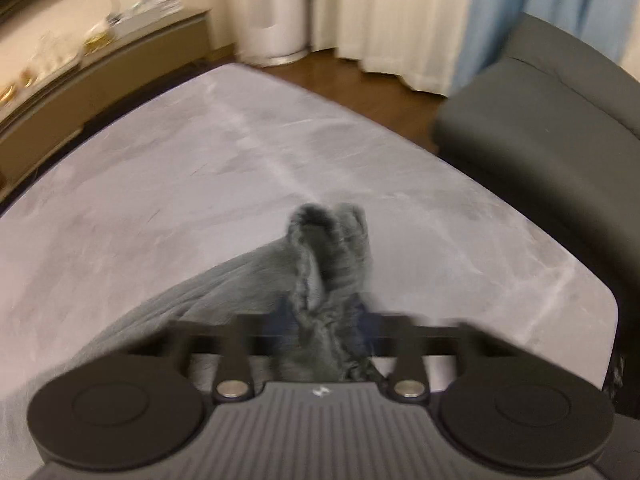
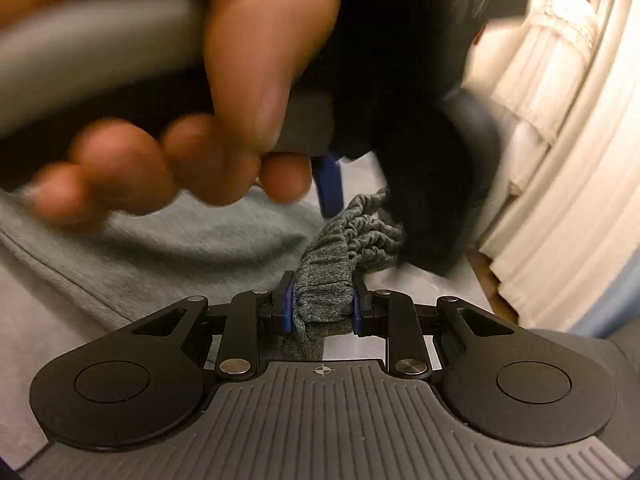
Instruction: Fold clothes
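A grey knit garment [image 1: 240, 276] lies on the marbled grey table [image 1: 200, 160]. My left gripper [image 1: 326, 320] is shut on a bunched fold of the garment, which stands up between the blue pads; the view is blurred. My right gripper [image 2: 324, 308] is shut on a gathered, ribbed edge of the grey garment [image 2: 332, 280]. The rest of the garment [image 2: 180, 236] spreads to the left on the table. Close in front of the right gripper, a hand [image 2: 224, 100] holds the other gripper, whose blue finger [image 2: 330, 188] points down at the cloth.
A dark grey sofa [image 1: 552, 128] stands to the right of the table. A low sideboard [image 1: 100, 76] with small items runs along the left wall. White curtains [image 1: 380, 12] and a white cylinder [image 1: 272, 12] stand at the back, over wooden floor. Curtains [image 2: 560, 120] also show at right.
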Motion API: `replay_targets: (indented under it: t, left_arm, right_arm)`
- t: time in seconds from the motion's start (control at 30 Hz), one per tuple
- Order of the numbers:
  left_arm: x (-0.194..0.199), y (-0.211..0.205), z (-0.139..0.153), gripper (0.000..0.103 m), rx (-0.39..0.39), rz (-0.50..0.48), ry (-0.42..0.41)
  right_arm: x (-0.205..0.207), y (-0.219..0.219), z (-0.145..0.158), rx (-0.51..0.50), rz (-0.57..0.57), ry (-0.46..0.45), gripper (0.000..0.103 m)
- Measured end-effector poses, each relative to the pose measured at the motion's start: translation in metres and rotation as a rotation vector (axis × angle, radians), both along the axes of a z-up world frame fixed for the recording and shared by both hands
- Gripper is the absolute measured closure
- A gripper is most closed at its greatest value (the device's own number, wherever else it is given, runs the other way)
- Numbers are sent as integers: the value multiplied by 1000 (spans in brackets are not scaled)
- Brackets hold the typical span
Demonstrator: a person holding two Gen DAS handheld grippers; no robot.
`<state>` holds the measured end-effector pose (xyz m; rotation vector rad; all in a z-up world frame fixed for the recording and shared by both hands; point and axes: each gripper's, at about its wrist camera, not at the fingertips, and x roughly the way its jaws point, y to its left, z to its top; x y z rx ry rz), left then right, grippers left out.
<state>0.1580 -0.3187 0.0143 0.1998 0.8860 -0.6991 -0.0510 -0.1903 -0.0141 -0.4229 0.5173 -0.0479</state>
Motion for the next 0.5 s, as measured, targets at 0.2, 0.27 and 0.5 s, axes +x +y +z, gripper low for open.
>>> replay_targets:
  t: [0.2,0.27,0.5]
  left_arm:
    - [1,93,12,86,-179,202,10]
    - [1,125,-5,85,-178,267,48]
    - [4,183,-52,73,-247,403,160]
  right_arm:
    - [-13,-11,27,251,111,-42,57]
    - [-7,-15,24,315,114,12,56]
    - [14,-26,13,541,123,202,77]
